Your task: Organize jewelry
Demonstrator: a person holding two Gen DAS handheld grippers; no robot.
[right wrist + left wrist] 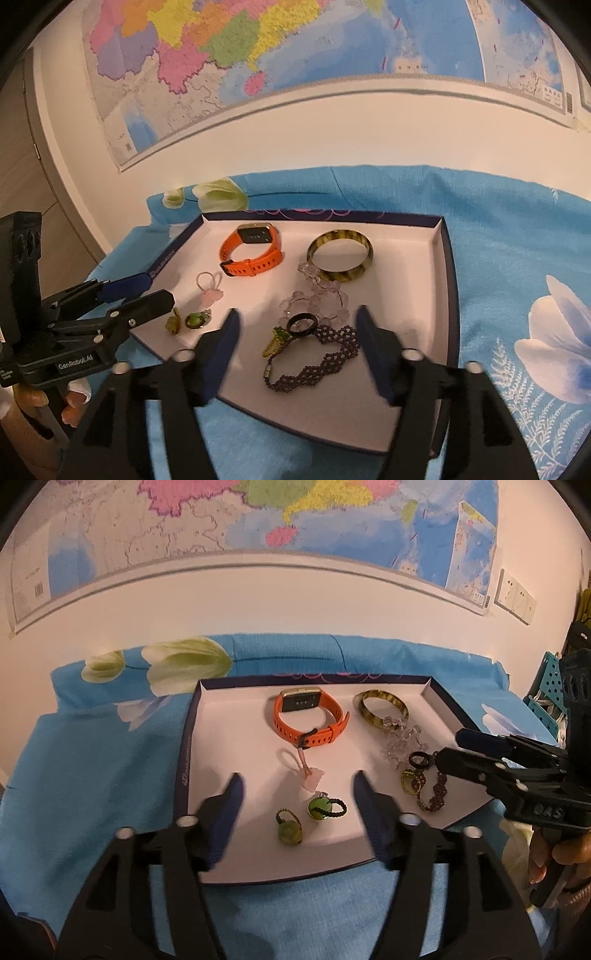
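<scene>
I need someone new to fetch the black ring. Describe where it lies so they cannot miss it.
Find the shallow white-lined box on the blue floral cloth. In its near right part a clear bead bracelet meets a dark purple beaded bracelet. The black ring lies between them: a small plain black band, the only smooth, unbeaded piece there.
</scene>
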